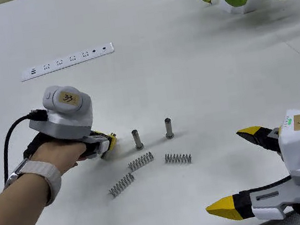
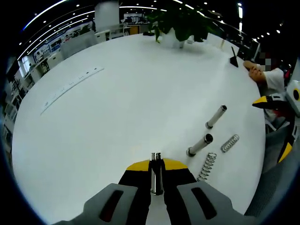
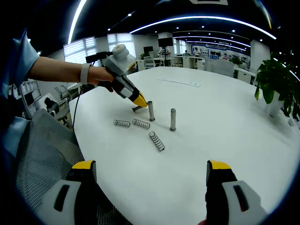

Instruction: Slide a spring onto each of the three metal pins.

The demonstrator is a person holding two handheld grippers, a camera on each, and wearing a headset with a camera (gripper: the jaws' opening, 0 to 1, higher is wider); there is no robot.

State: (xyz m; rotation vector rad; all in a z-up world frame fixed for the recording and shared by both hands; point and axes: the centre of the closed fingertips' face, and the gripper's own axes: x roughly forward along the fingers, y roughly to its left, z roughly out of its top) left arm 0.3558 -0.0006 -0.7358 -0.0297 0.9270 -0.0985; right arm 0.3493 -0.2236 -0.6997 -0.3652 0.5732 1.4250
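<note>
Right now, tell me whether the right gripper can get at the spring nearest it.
Probably yes: the right gripper is open, and only bare table lies between its jaws and that spring, which lies flat and apart from the others.

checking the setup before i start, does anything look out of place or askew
One pin is not standing with the other two pins: it is clamped in the left gripper. The three springs lie loose, none on a pin.

Sticker [image 1: 69, 97] "33" on L hand-held gripper [image 1: 109, 143], "6" on R hand-held gripper [image 1: 231, 170]
</note>
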